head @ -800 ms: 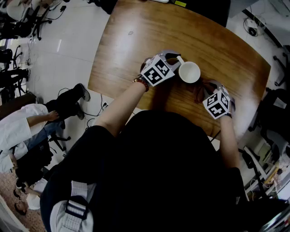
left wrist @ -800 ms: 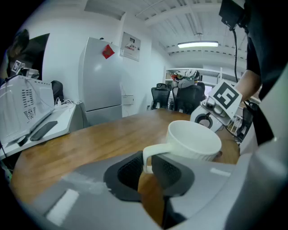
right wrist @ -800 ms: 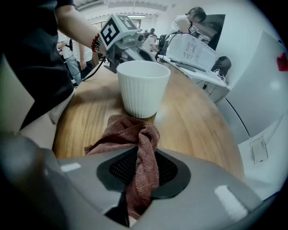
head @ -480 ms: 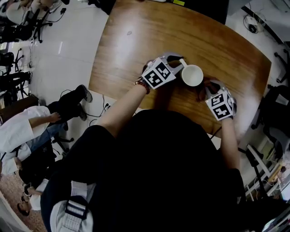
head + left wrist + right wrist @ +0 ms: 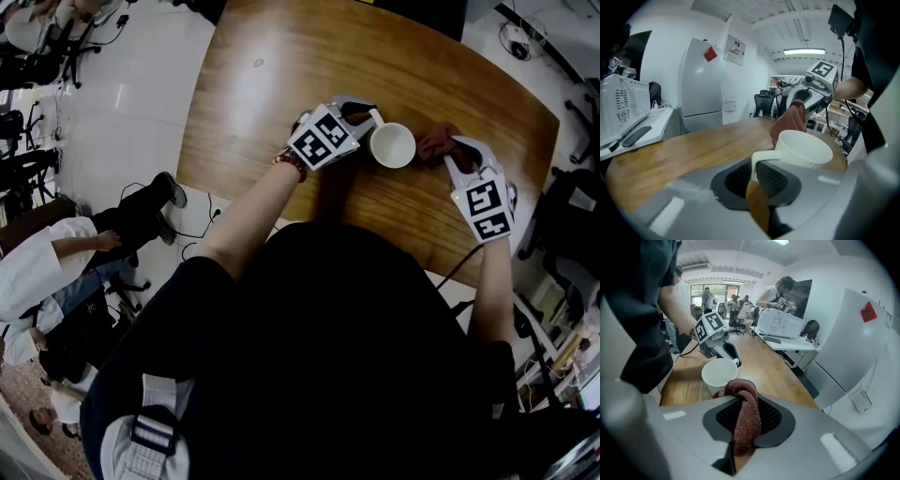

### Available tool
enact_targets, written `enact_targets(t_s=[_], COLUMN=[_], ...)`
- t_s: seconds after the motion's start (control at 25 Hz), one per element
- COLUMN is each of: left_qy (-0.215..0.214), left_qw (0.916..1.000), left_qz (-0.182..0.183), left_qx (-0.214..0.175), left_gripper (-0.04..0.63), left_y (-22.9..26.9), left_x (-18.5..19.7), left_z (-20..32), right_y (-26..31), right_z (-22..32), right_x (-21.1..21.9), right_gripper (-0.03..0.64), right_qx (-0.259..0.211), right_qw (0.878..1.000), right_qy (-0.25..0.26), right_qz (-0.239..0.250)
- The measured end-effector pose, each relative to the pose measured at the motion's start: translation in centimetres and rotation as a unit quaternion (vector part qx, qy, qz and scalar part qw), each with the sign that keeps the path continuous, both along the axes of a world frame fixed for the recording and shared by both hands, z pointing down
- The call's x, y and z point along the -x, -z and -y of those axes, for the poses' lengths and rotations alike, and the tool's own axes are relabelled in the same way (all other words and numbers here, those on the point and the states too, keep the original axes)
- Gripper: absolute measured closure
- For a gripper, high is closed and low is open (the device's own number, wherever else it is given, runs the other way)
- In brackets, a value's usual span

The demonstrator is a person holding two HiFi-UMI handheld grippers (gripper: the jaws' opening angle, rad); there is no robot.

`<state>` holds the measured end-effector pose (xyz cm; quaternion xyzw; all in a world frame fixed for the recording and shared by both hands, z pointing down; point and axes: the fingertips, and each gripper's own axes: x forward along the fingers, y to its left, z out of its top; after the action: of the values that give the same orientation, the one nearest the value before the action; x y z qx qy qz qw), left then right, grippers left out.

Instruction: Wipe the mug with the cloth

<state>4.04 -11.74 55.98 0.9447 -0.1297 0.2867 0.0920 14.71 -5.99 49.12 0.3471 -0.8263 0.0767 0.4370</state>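
Note:
A white mug [image 5: 392, 145] stands upright on the wooden table [image 5: 281, 84]. My left gripper [image 5: 367, 120] is shut on its handle from the left; in the left gripper view the handle [image 5: 761, 157] sits pinched between the pads of that gripper [image 5: 753, 177]. My right gripper [image 5: 452, 152] is shut on a reddish-brown cloth [image 5: 435, 144], which hangs bunched just right of the mug. In the right gripper view the cloth [image 5: 746, 411] runs through the closed jaws of this gripper [image 5: 743, 425], with the mug [image 5: 719, 374] close behind it. Whether the cloth touches the mug's wall is unclear.
The table's near edge runs just below both hands. A white refrigerator [image 5: 701, 84] and a white appliance on a counter [image 5: 618, 105] stand beyond the table. A seated person [image 5: 42, 272] and office chairs [image 5: 28, 56] are on the floor to the left.
My right gripper has moved away from the table's near edge, up and to the right of the mug, carrying the cloth. The left gripper and mug have barely shifted.

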Motion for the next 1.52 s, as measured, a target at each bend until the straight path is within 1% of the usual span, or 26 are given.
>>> enact_targets(t_s=[0.16, 0.24, 0.32, 0.4, 0.64, 0.88, 1.04, 1.2, 1.28, 1.48, 1.52], left_qy=[-0.013, -0.030, -0.043, -0.051, -0.064, -0.064, -0.067, -0.068, -0.067, -0.065, -0.065], left_qw=[0.9999, 0.9995, 0.9990, 0.9987, 0.9978, 0.9978, 0.9977, 0.9976, 0.9977, 0.9978, 0.9978], left_qz=[0.002, 0.007, 0.007, 0.006, 0.008, 0.016, 0.013, 0.014, 0.015, 0.015, 0.014], left_qx=[-0.002, -0.006, -0.006, -0.007, -0.010, -0.007, 0.000, 0.001, 0.003, 0.002, 0.002], left_gripper=[0.571, 0.572, 0.572, 0.574, 0.574, 0.574, 0.574, 0.574, 0.574, 0.574, 0.574], left_y=[-0.1, -0.1, 0.0, 0.0, -0.1, -0.4, -0.6, -0.5, -0.5, -0.5, -0.5], left_x=[-0.4, -0.9, -1.2, -1.4, -2.0, -2.1, -2.5, -2.7, -2.7, -2.7, -2.6], left_z=[0.3, 0.5, 0.7, 0.8, 1.2, 1.0, 1.2, 1.3, 1.3, 1.3, 1.2], right_y=[0.0, 0.0, -0.4, -1.0, -2.9, -5.8, -8.0, -9.6, -9.5, -4.9, -4.3], right_z=[2.8, 4.0, 4.4, 4.4, 5.2, 5.2, 5.4, 5.6, 5.6, 6.2, 6.1], right_x=[1.8, 3.0, 4.3, 5.2, 5.4, 6.2, 6.0, 5.7, 5.6, 6.3, 6.6], right_gripper=[0.565, 0.565, 0.565, 0.565, 0.565, 0.566, 0.566, 0.565, 0.565, 0.565, 0.565], right_qx=[-0.026, -0.023, -0.015, -0.008, 0.011, 0.074, 0.104, 0.111, 0.111, 0.092, 0.090], right_qw=[0.998, 0.996, 0.993, 0.992, 0.991, 0.985, 0.984, 0.986, 0.986, 0.979, 0.977], right_qy=[0.050, 0.078, 0.106, 0.122, 0.120, 0.145, 0.136, 0.121, 0.123, 0.163, 0.175], right_qz=[0.026, 0.040, 0.042, 0.040, 0.049, 0.052, 0.043, 0.034, 0.037, 0.081, 0.082])
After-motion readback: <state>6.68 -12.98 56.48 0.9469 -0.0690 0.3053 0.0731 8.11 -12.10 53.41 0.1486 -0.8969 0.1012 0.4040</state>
